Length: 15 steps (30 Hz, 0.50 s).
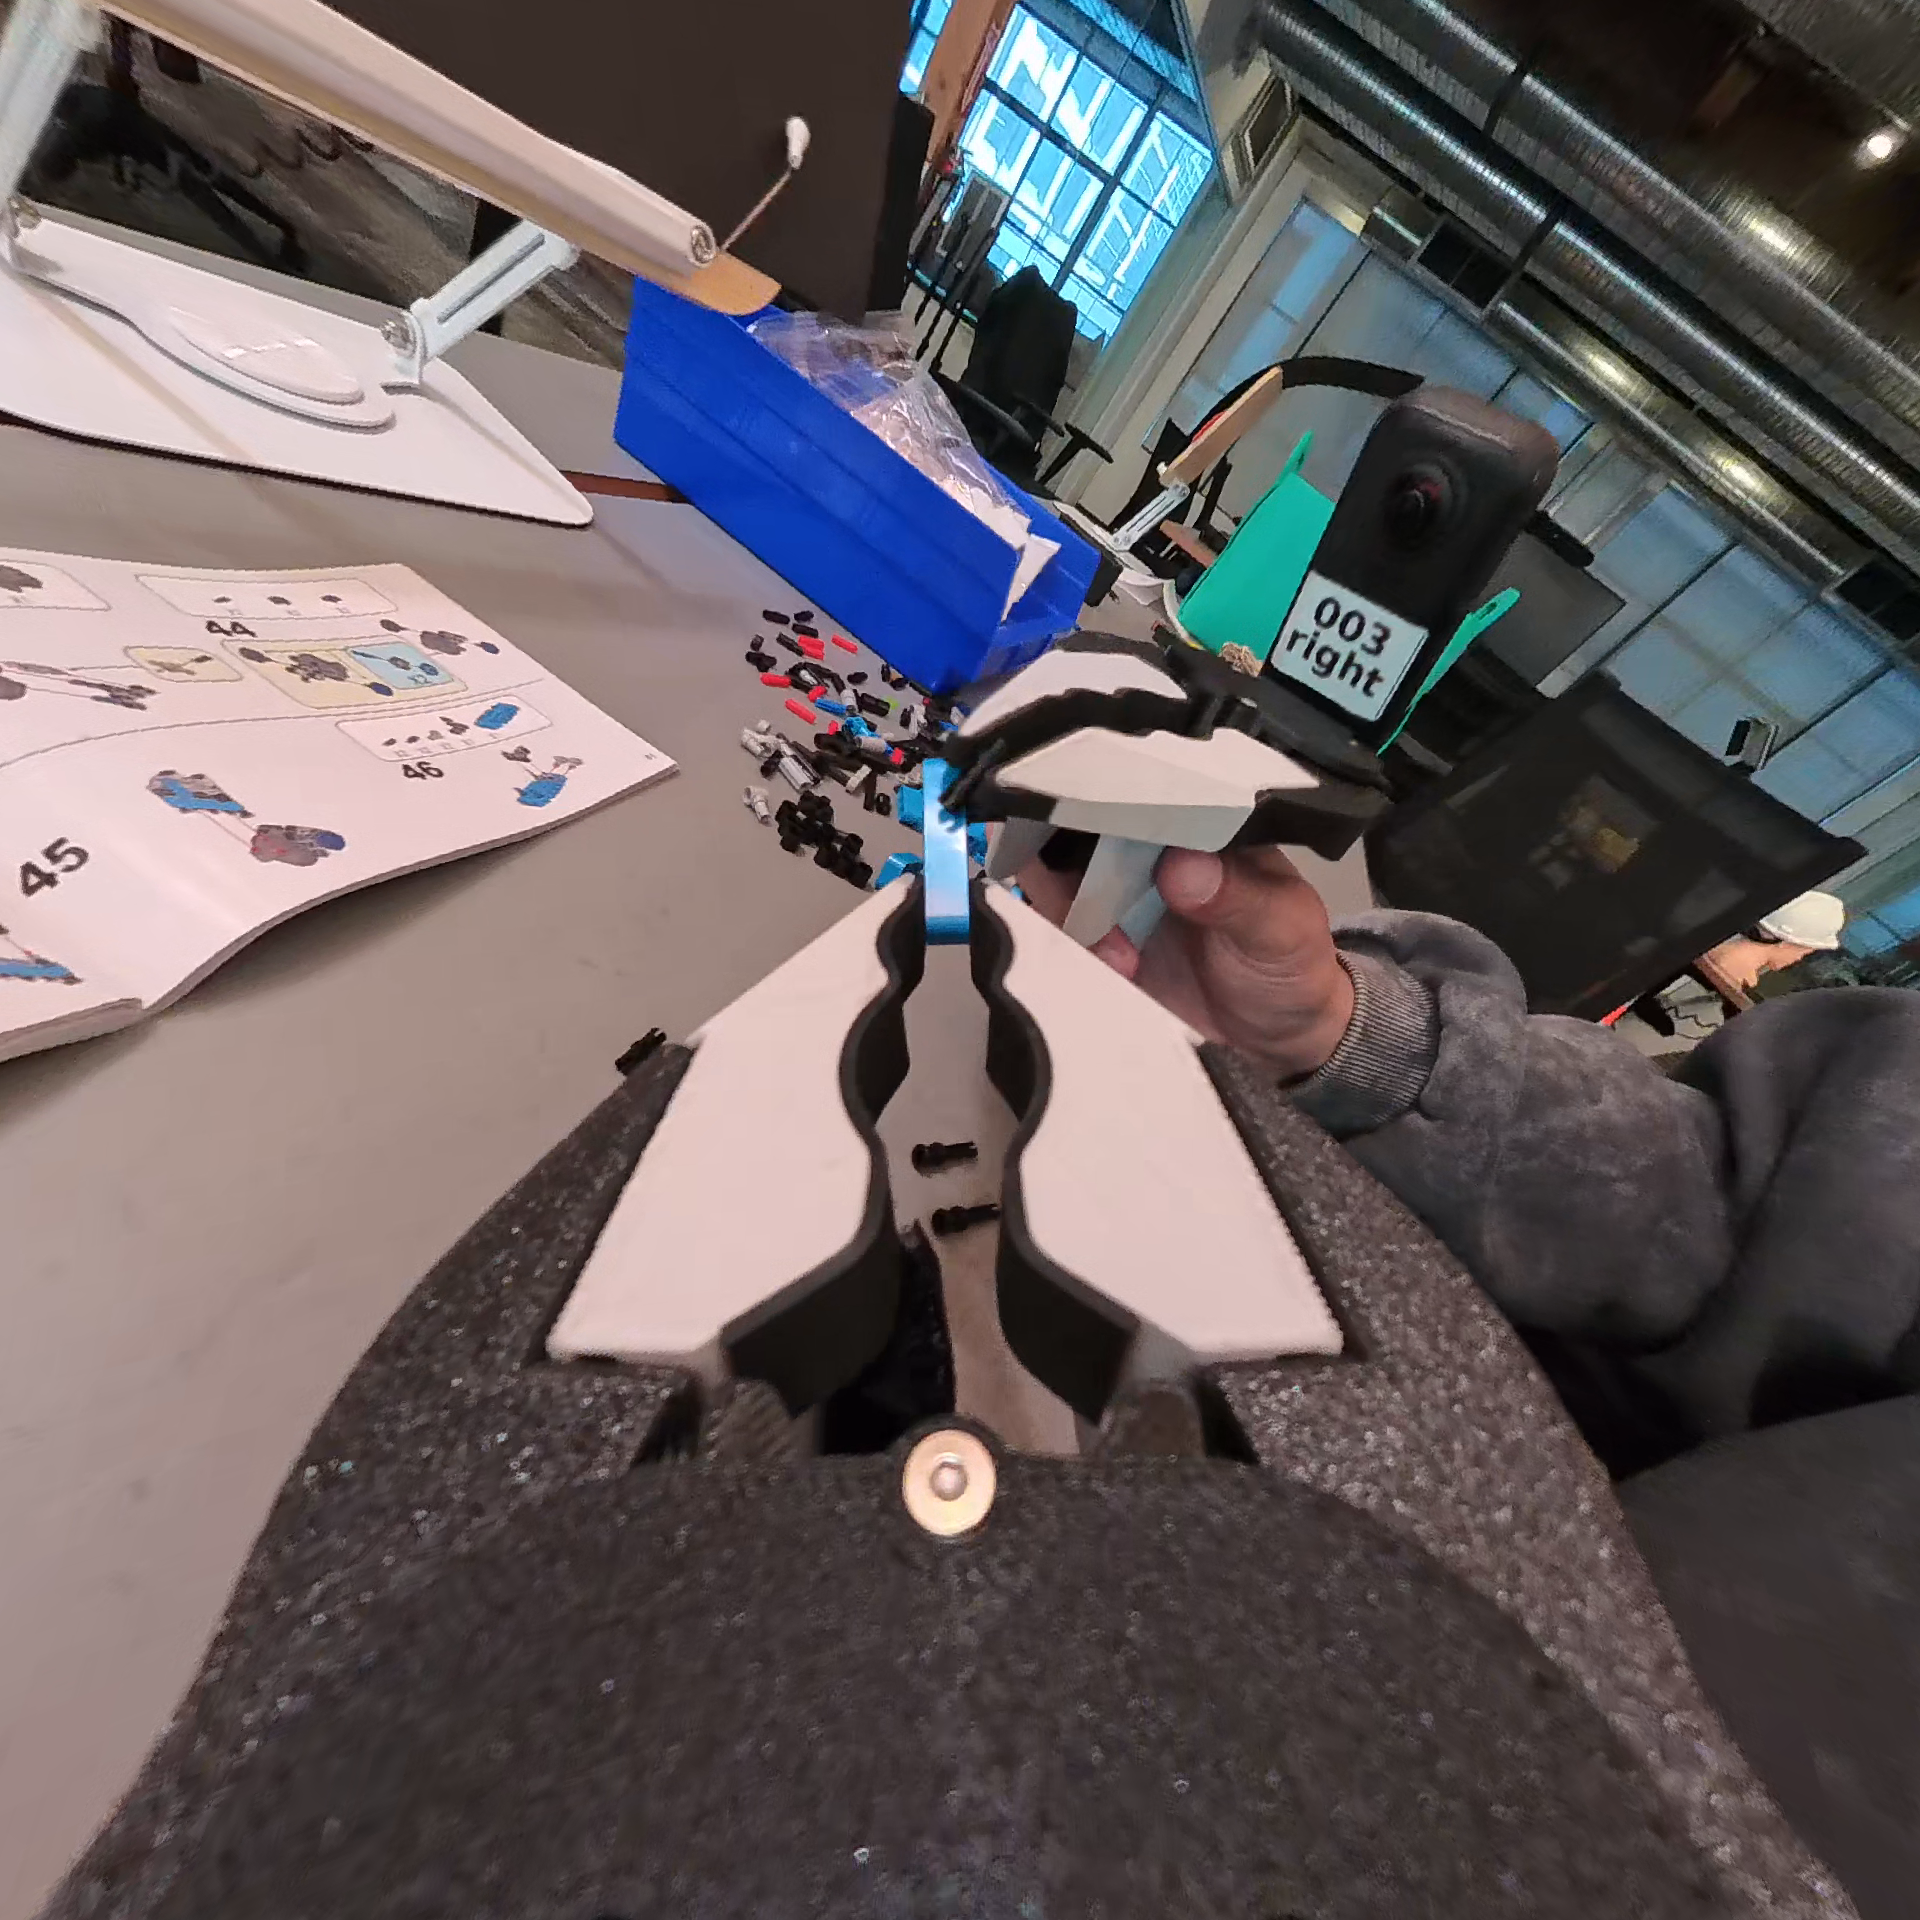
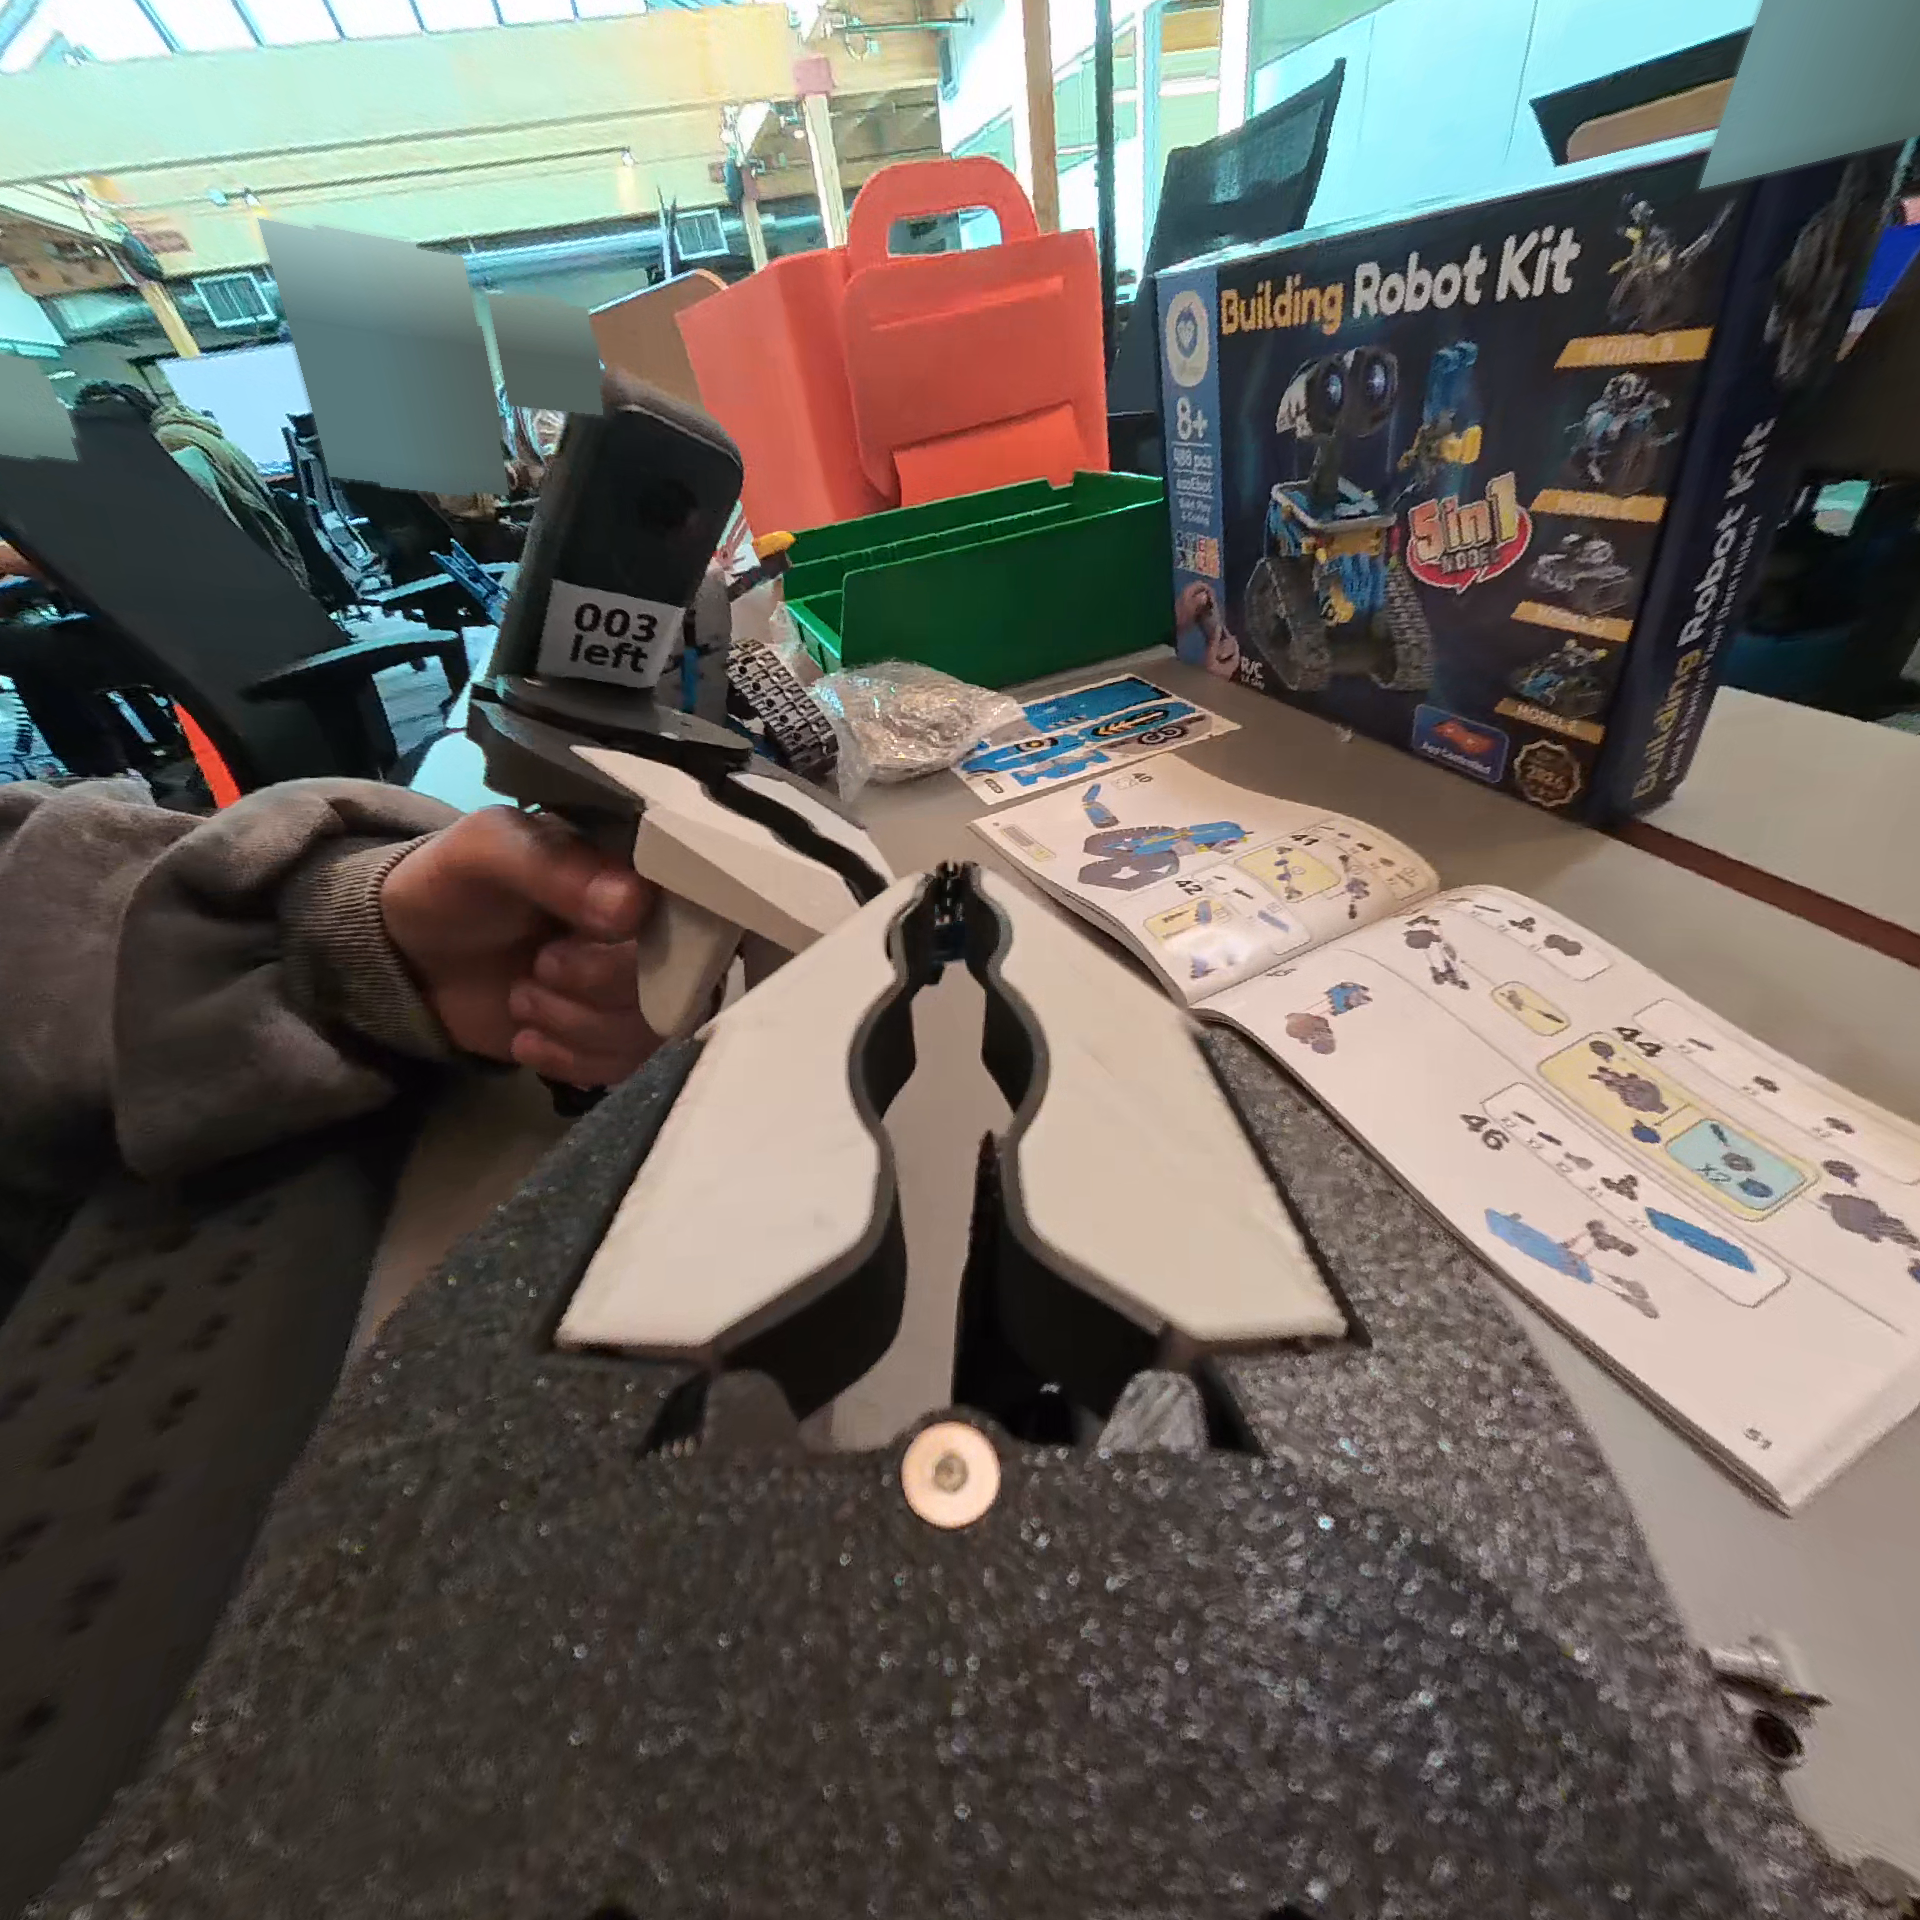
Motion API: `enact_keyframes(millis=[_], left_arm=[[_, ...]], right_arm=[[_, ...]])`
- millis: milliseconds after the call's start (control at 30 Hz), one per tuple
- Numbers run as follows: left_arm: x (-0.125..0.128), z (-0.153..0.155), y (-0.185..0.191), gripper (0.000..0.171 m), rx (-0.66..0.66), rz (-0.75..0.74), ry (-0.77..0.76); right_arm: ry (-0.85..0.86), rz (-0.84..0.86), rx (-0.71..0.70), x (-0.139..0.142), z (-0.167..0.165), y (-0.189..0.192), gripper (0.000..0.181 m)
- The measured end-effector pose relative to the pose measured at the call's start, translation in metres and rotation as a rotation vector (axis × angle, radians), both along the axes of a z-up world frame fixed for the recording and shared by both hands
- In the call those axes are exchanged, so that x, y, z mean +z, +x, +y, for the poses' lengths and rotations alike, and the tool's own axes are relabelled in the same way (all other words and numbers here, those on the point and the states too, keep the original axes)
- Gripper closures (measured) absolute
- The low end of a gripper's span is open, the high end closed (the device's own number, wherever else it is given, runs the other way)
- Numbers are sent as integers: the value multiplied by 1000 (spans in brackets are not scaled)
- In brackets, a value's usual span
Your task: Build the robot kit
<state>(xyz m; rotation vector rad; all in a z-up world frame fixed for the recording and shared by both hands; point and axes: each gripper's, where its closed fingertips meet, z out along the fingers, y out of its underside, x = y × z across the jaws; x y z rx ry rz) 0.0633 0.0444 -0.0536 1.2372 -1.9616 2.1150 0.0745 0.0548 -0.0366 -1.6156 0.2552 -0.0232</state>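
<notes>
My left gripper [image 1: 945, 920] is shut on the lower end of a flat blue beam [image 1: 943, 862], which stands upright above the grey table [image 1: 364, 1195]. My right gripper [image 1: 961, 784] comes in from the right, held by a hand, with its tips against the beam's upper end. In the right wrist view my right gripper [image 2: 948, 906] is shut on a small black piece [image 2: 948, 914] with a bit of blue behind it. The left gripper [image 2: 800, 862] meets it from the left. Where the two parts join is hidden by the fingers.
A pile of small black, red and blue parts [image 1: 821, 748] lies beyond the grippers, beside a blue bin [image 1: 831, 488]. Two black pins [image 1: 945, 1153] lie on the table. An open instruction booklet [image 2: 1558, 1143], a kit box [image 2: 1455, 499], a green bin [image 2: 977, 582] and an orange bag [image 2: 935, 343] stand around. Left and right tips are no more than a few centimetres apart.
</notes>
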Motion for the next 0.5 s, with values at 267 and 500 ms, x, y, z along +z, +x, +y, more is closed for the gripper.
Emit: enact_keyframes(millis=[267,500], left_arm=[[0,5,3,165,8,27,-35],[1,16,9,165,27,81,-118]], right_arm=[[13,13,10,2,-2,-1,177],[-45,-282,-38,14,-4,-11,177]])
